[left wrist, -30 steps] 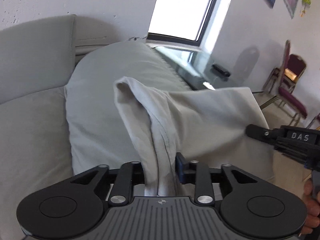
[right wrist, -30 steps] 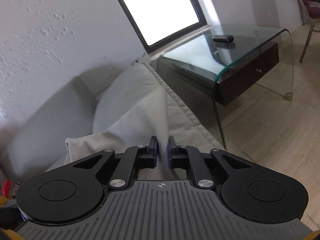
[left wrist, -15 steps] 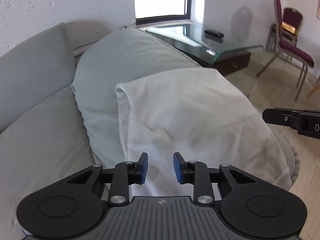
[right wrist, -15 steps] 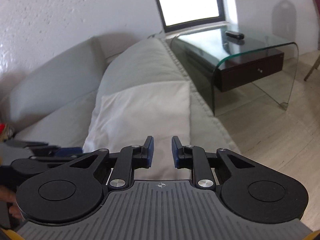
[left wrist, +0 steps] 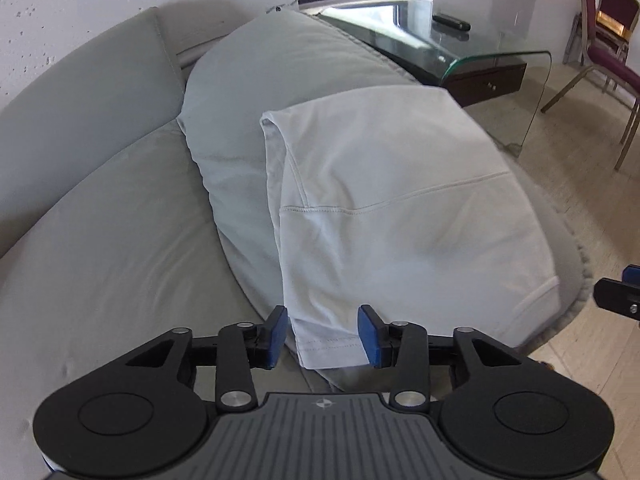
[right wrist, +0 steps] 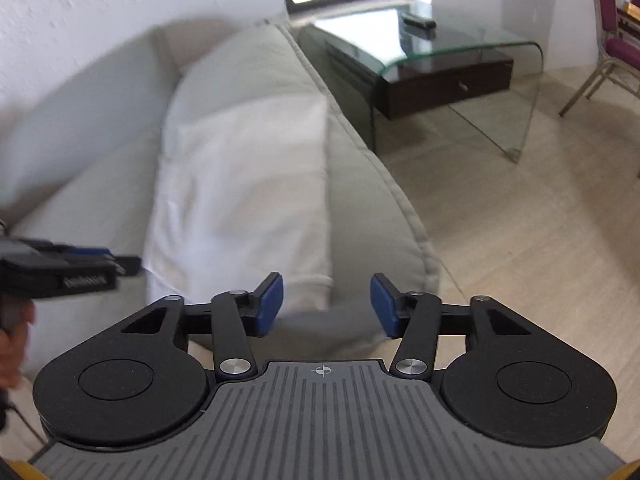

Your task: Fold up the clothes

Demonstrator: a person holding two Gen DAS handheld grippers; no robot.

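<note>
Both tongs, left tongs (left wrist: 322,335) and right tongs (right wrist: 327,305), gape wide, level above the folded garment (left wrist: 392,208).

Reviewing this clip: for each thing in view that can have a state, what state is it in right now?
left gripper: open, holding nothing, the garment's near hem between its fingers.
right gripper: open, holding nothing.
white garment: folded, lying flat on the sofa's arm cushion, released.
sofa arm cushion: bearing the garment.
glass side table: upright, drawer shut, a dark remote on top.
</note>
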